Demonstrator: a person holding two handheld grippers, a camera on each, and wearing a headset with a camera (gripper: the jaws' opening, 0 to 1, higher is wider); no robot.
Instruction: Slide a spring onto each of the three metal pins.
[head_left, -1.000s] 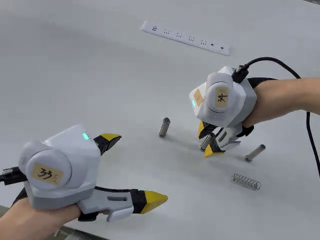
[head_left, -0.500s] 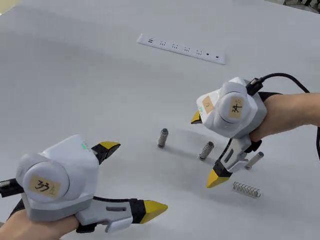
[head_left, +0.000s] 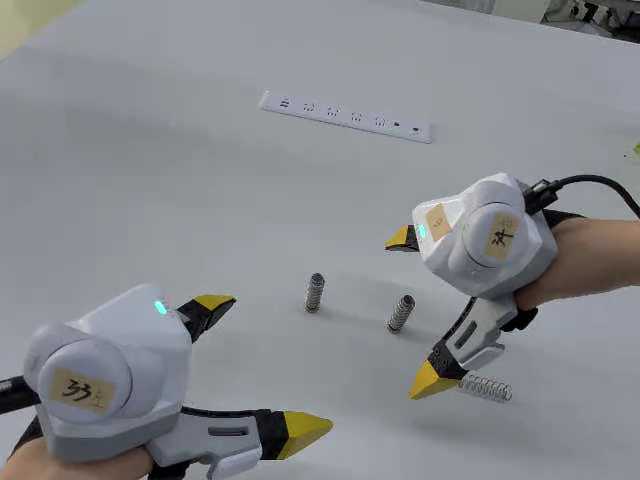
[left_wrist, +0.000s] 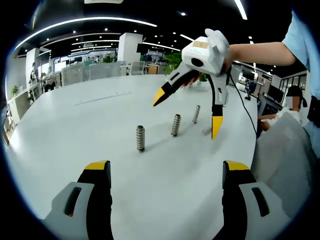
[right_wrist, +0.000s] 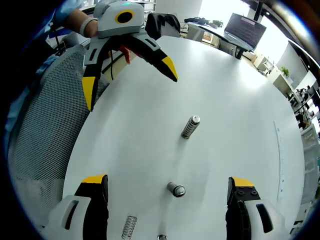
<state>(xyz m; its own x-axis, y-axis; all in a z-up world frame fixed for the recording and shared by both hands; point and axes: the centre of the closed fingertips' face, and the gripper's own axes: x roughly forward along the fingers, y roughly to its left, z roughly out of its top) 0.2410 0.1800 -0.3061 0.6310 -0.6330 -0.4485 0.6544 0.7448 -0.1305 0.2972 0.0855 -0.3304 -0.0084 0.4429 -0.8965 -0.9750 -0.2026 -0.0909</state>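
Observation:
Two metal pins stand upright on the white table, each wearing a spring: one (head_left: 315, 292) (left_wrist: 140, 138) (right_wrist: 190, 126) on the left, the other (head_left: 401, 312) (left_wrist: 176, 125) (right_wrist: 176, 189) beside it. A loose spring (head_left: 487, 388) (right_wrist: 129, 227) lies just right of my right gripper's lower tip. Beyond them is a bare pin (left_wrist: 196, 113). My right gripper (head_left: 415, 310) (left_wrist: 186, 117) (right_wrist: 168, 181) hangs open over the second sprung pin, holding nothing. The left gripper (head_left: 260, 367) (left_wrist: 165, 167) (right_wrist: 131, 90) is open too, nearer the table's front, aimed at the pins.
A white power strip (head_left: 345, 115) lies at the far side of the table. A black cable (head_left: 590, 183) trails from the right gripper. A mesh chair back (right_wrist: 45, 125) stands beside the table's edge.
The right gripper has opened wide and lifted off the second sprung pin, which now stands free. It has drifted toward the loose spring. The left gripper has stayed put.

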